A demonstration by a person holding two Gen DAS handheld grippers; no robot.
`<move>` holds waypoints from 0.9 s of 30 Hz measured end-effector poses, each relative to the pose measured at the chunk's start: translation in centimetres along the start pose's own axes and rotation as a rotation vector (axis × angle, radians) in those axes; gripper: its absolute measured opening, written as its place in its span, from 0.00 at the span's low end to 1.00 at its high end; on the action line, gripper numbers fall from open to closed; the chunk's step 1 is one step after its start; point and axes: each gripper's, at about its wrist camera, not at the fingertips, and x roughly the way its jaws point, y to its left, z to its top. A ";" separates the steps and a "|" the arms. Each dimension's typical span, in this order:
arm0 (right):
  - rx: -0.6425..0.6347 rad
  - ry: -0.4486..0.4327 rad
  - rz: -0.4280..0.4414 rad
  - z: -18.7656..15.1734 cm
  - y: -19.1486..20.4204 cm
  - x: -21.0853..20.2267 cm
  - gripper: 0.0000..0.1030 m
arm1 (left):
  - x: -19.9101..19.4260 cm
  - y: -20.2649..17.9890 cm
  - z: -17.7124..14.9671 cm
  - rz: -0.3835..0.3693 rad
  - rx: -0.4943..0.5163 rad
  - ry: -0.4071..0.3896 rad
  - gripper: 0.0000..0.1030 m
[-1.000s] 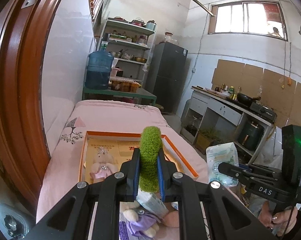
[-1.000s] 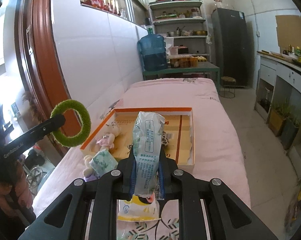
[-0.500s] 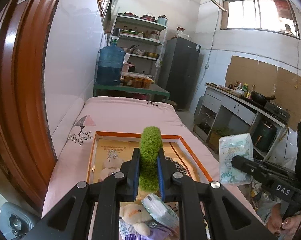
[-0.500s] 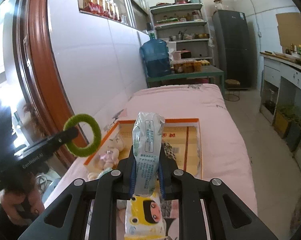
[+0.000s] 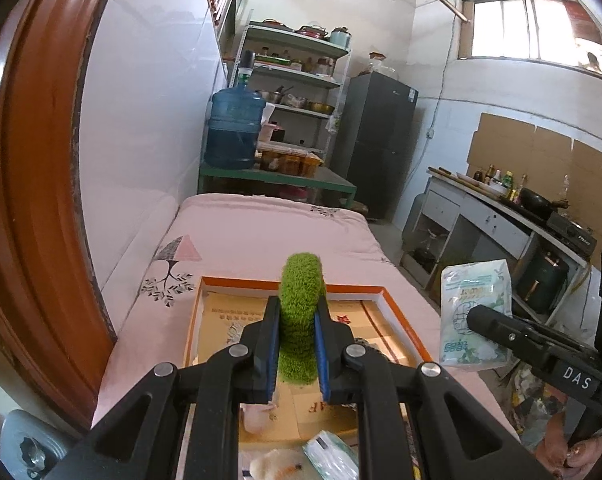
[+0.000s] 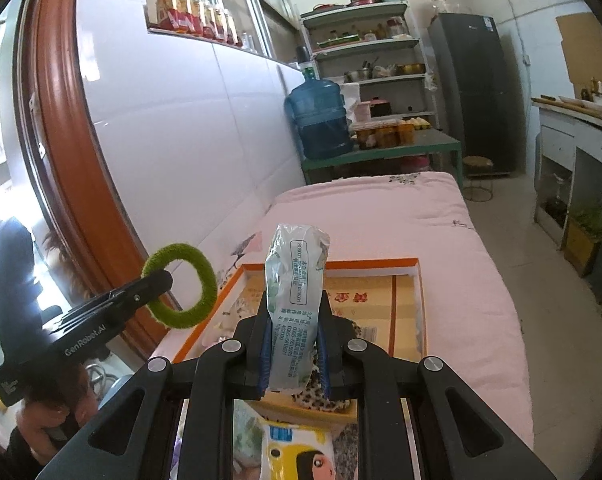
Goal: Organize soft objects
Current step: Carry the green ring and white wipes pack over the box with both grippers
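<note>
Over tray [image 5: 397,312], hand-held grippers clamp ring [image 5: 299,320], packet [image 6: 295,312]

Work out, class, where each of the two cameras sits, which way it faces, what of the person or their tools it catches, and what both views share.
Left wrist: sits on the left gripper, looks along its fingers over the orange tray on the pink bed; shows its jaws shut on the green ring, plus the right gripper with the packet.
Right wrist: sits on the right gripper, same direction; shows the left gripper and a hand.
Shared: tray, bed, ring, packet, water jug.
</note>
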 end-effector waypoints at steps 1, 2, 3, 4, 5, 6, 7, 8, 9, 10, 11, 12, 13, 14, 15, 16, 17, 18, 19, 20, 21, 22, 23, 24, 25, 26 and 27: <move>0.003 0.004 0.002 0.2 -0.1 0.4 0.18 | 0.3 0.1 0.1 0.004 0.001 0.003 0.15; 0.005 0.008 0.004 0.3 -0.2 0.7 0.18 | 0.6 0.2 0.2 0.010 0.001 0.006 0.15; 0.006 0.012 0.006 0.4 -0.2 1.0 0.18 | 1.0 0.2 0.3 0.015 0.002 0.012 0.15; 0.005 0.017 0.005 0.5 -0.2 1.5 0.18 | 1.3 0.3 0.3 0.020 0.003 0.017 0.15; 0.004 0.019 0.004 0.5 -0.3 1.7 0.18 | 1.7 0.4 0.3 0.025 0.005 0.020 0.15; 0.001 0.022 0.002 0.7 -0.3 2.0 0.18 | 2.0 0.4 0.4 0.032 0.009 0.023 0.15; -0.002 0.024 0.000 0.8 -0.3 2.4 0.18 | 2.3 0.5 0.5 0.039 0.013 0.026 0.15; -0.005 0.026 -0.002 0.9 -0.3 2.7 0.18 | 2.6 0.7 0.5 0.045 0.014 0.028 0.15; -0.006 0.029 -0.003 1.1 -0.3 3.1 0.18 | 3.1 0.9 0.6 0.051 0.012 0.034 0.15; -0.008 0.034 -0.003 1.3 -0.3 3.5 0.18 | 3.4 1.1 0.6 0.054 0.008 0.041 0.15; -0.010 0.037 -0.003 1.4 -0.3 3.8 0.18 | 3.9 1.4 0.7 0.055 0.000 0.052 0.15; -0.014 0.041 -0.005 1.5 -0.4 4.1 0.18 | 4.2 1.6 0.8 0.053 -0.009 0.059 0.15; -0.017 0.044 -0.008 1.6 -0.5 4.4 0.18 | 4.6 2.0 0.8 0.050 -0.024 0.068 0.15; -0.019 0.048 -0.012 1.7 -0.7 4.9 0.18 | 4.9 2.3 0.9 0.049 -0.031 0.074 0.15; -0.019 0.052 -0.014 1.9 -0.8 5.2 0.18 | 5.2 2.5 1.0 0.050 -0.038 0.080 0.15; -0.015 0.058 -0.014 2.0 -1.0 5.6 0.18 | 5.5 2.7 1.1 0.052 -0.044 0.087 0.15; -0.010 0.062 -0.012 2.1 -1.1 5.9 0.18 | 5.9 3.0 1.2 0.056 -0.046 0.093 0.15; -0.005 0.067 -0.009 2.2 -1.3 6.2 0.18 | 6.2 3.1 1.2 0.061 -0.046 0.098 0.15; 0.000 0.072 -0.008 2.4 -1.5 6.6 0.18 | 6.5 3.2 1.3 0.064 -0.045 0.101 0.15; 0.005 0.078 -0.009 2.5 -1.8 6.9 0.18 | 6.9 3.3 1.3 0.069 -0.042 0.105 0.15; 0.011 0.083 -0.012 2.6 -2.1 7.3 0.18 | 7.1 3.3 1.3 0.073 -0.041 0.110 0.15; 0.018 0.088 -0.012 2.7 -2.4 7.7 0.18 | 7.4 3.3 1.2 0.076 -0.039 0.114 0.15; 0.028 0.095 -0.011 2.7 -2.8 8.0 0.18 | 7.8 3.3 1.1 0.079 -0.038 0.120 0.15; 0.035 0.101 -0.009 2.8 -3.0 8.3 0.18 | 8.1 3.3 1.0 0.081 -0.036 0.126 0.15; 0.041 0.108 -0.010 2.8 -3.2 8.6 0.18 | 8.4 3.3 0.9 0.083 -0.035 0.133 0.15; 0.045 0.114 -0.012 2.8 -3.4 8.9 0.18 | 8.7 3.4 0.8 0.083 -0.037 0.140 0.15; 0.047 0.119 -0.013 2.9 -3.6 9.2 0.18 | 9.1 3.4 0.7 0.083 -0.039 0.149 0.15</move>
